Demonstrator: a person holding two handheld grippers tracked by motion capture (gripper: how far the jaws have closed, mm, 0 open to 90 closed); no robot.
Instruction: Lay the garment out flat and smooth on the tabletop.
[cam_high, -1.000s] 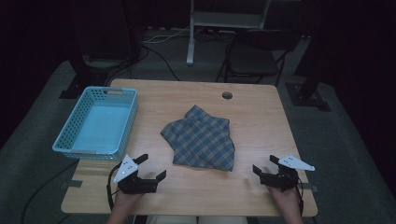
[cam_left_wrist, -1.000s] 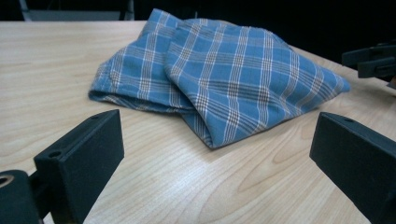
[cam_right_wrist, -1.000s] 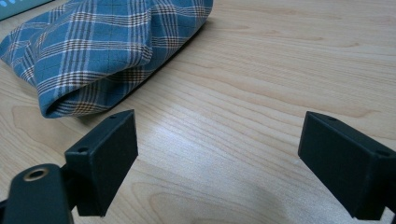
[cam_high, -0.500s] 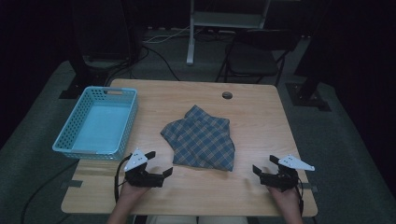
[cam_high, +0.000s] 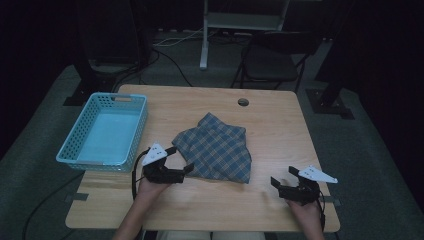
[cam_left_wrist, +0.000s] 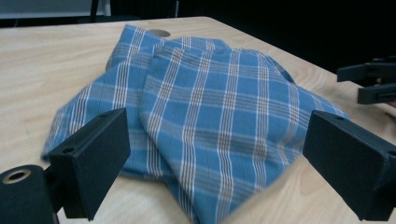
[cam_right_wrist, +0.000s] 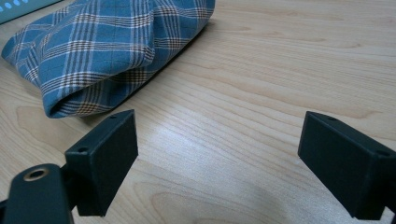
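Observation:
A folded blue plaid cloth (cam_high: 216, 148) lies in the middle of the wooden table (cam_high: 280, 125). My left gripper (cam_high: 181, 159) is open at the cloth's near-left edge, its jaws wide on either side of that corner. Through the left gripper view, the cloth (cam_left_wrist: 210, 107) spreads just beyond the left gripper (cam_left_wrist: 217, 135), with nothing held. My right gripper (cam_high: 283, 176) is open near the table's front right, clear of the cloth. In the right gripper view, the cloth's folded edge (cam_right_wrist: 112, 46) lies ahead and left of the right gripper (cam_right_wrist: 217, 130), over bare wood.
A light-blue plastic basket (cam_high: 139, 120) stands on the table's left side, its corner (cam_right_wrist: 18, 7) just visible. A round cable hole (cam_high: 243, 102) is at the back of the table. A chair (cam_high: 270, 60) and stand legs sit on the floor beyond.
My left gripper has moved right and forward, from the front-left of the table up to the cloth's near-left edge. The right gripper and the cloth have stayed put.

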